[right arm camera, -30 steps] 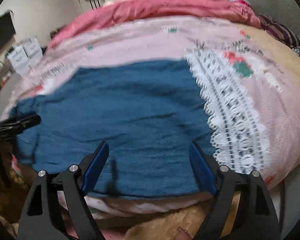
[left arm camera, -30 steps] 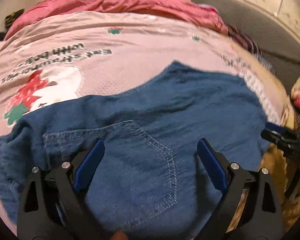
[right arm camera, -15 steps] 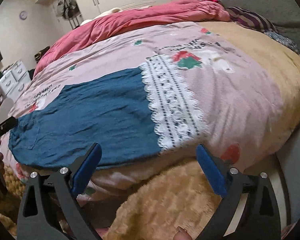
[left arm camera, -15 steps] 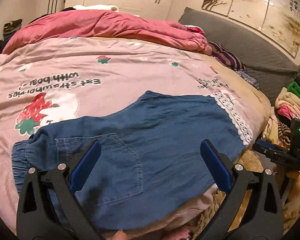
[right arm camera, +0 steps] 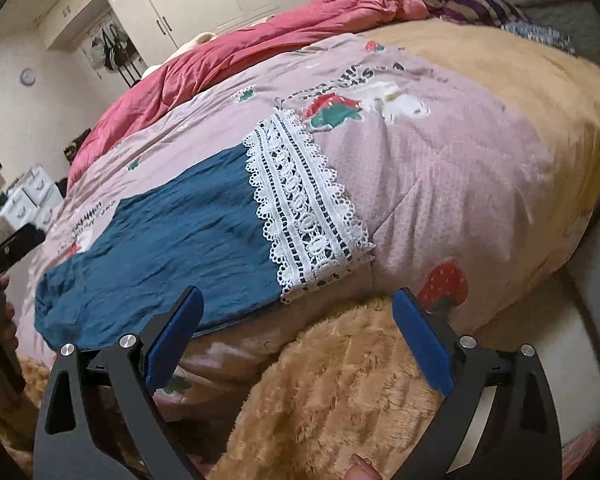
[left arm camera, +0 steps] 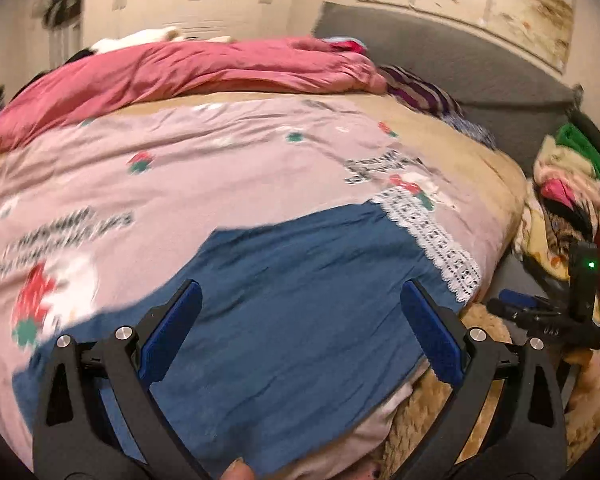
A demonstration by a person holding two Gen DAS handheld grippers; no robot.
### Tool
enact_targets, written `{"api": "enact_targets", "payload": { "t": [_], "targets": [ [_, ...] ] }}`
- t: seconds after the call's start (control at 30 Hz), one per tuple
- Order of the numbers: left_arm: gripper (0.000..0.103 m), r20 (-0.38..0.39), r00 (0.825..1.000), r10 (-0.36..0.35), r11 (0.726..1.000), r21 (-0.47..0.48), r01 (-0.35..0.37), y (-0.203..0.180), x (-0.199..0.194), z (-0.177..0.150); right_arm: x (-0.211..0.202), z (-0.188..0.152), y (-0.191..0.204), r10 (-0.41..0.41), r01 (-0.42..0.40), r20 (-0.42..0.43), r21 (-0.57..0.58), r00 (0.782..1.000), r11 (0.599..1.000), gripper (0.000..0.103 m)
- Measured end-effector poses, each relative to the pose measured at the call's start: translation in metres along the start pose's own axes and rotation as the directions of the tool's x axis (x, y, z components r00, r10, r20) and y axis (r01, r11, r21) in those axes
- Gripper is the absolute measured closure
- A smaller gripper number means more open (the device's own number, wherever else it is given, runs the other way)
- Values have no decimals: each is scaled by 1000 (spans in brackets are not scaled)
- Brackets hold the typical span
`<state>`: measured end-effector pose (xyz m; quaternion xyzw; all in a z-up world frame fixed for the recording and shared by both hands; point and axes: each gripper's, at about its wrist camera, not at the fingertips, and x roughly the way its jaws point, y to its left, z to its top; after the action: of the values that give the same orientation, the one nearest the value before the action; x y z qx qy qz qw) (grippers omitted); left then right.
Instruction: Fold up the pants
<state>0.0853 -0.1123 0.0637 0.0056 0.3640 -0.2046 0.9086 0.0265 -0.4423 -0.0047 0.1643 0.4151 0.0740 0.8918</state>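
Blue pants [right arm camera: 168,248] lengthwise along bed edge

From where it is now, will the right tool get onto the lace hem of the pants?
Probably yes: the right tool is open and empty, the lace hem lies flat ahead on the pink bedspread, nothing between them.

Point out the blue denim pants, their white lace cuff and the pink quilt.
Blue denim pants [right arm camera: 160,240]: right wrist view, mid leg panel.
White lace cuff [right arm camera: 304,208]: right wrist view, centre of trim.
Pink quilt [left arm camera: 220,168]: left wrist view, bare top surface.
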Motion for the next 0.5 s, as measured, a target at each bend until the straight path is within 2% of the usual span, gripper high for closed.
{"api": "enact_targets", "payload": {
  "t": [0.13, 0.37, 0.5],
  "targets": [
    [10, -48, 998, -32, 992, 122, 37, -30, 41, 27, 9, 1, -7, 29, -29, -14, 36, 999, 999, 8],
    [10, -141, 989, -49, 961, 264, 86, -70, 116, 49, 19, 3, -19, 58, -55, -31, 86, 998, 995, 8],
    [10, -195, 981, -19, 937, 339, 85, -88, 156, 56, 25, 7, -23, 73, -68, -41, 103, 997, 992, 8]
  ]
}}
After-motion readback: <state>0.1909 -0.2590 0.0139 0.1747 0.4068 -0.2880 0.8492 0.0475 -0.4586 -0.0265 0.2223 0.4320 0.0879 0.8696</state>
